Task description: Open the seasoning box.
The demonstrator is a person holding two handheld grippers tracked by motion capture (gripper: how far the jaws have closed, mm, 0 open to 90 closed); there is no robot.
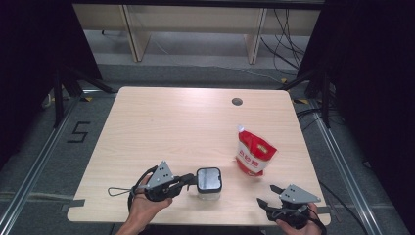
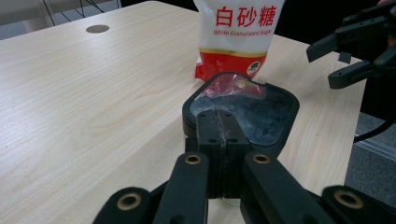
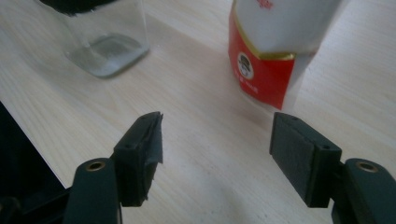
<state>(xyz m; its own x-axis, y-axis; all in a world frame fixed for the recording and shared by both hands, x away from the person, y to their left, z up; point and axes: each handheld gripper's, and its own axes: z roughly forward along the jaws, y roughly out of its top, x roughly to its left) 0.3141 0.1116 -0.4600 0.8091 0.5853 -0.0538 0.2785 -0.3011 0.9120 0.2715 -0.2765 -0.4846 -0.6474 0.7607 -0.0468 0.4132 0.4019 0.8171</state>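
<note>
my left gripper [image 1: 192, 180] rests pinched shut at a glass jar while the right gripper [image 1: 268, 194] waits open beside a sugar bag.

in the lower left of the high view, my left hand [image 1: 147, 200] aims the left gripper rightward; the left gripper view has its two pads pressed flat together, tips at the near rim of the jar's black lid [image 2: 243, 112], with nothing visibly between them. the square glass jar [image 1: 209, 181] stands upright at lower centre, close to the near edge of the pale wooden table [image 1: 161, 127]. right of centre, the red and white bag of white granulated sugar [image 1: 254, 152] stands apart from the jar. at the lower right, the right gripper's jaws are spread with bare table between them, the bag just beyond.
</note>
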